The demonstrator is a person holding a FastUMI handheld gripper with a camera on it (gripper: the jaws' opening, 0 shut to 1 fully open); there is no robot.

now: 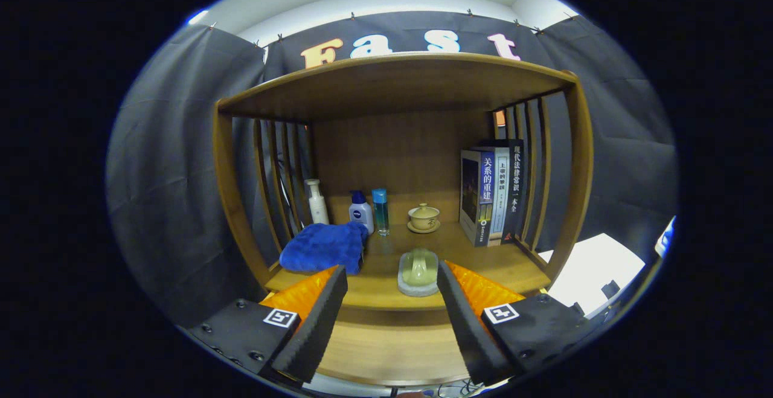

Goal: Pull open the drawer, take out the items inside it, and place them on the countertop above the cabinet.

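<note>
Fingers of the gripper (pixel 391 301) stand well apart, with nothing held between them, above the near edge of the wooden countertop (pixel 386 289). Just ahead of them, in the gap and nearer the right finger, a pale green soap bar on its light dish (pixel 418 272) rests on the counter. To the left, just beyond the left finger, a folded blue towel (pixel 325 247) lies on the same surface. Farther back, near the rear panel, stand a white pump bottle (pixel 316 201), a white bottle with a blue cap (pixel 361 209) and a slim clear-blue bottle (pixel 380 211), the last two just beside each other. Right of them sits a small lidded tea cup on a saucer (pixel 424 217). At the far right, a row of books (pixel 492 195) stands upright against the slatted side. A wooden shelf (pixel 392 81) roofs the nook. Whether the drawer is open or shut cannot be told.
</note>
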